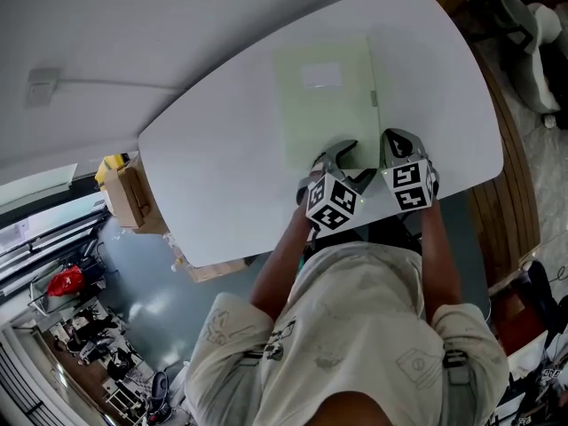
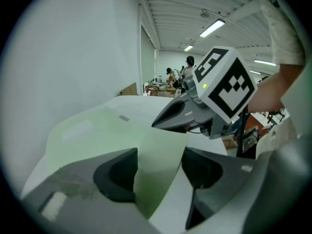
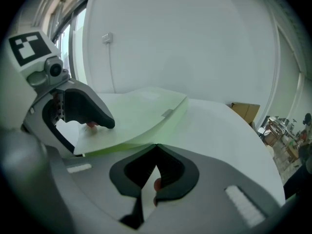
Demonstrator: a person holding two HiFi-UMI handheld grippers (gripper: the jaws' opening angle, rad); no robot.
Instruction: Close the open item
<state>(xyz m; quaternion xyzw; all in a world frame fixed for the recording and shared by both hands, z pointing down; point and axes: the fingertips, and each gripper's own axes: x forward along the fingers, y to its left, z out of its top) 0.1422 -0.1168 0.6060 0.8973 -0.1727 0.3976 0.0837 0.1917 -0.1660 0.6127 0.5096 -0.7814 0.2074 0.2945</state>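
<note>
Surface point(image 1: 222, 176): white, rounded corners, set against white wall. Cardboard box point(image 1: 133, 198) at its left end. Grey-blue floor below.

Pale green folder point(image 1: 324, 105) lies flat, cover down, mid-surface; its near end close to surface's near edge. White label point(image 1: 321, 75) on cover toward far end.

Both forearms reach forward from near edge, tongs pitched downward, side by side.

Left tongs point(image 2: 160, 152): spread wide over folder's near end, green corner between jaws, pads off it.

Right tongs point(image 3: 156, 145): pressed together, nothing pinched, low over bare surface just beside folder's right edge.
</note>
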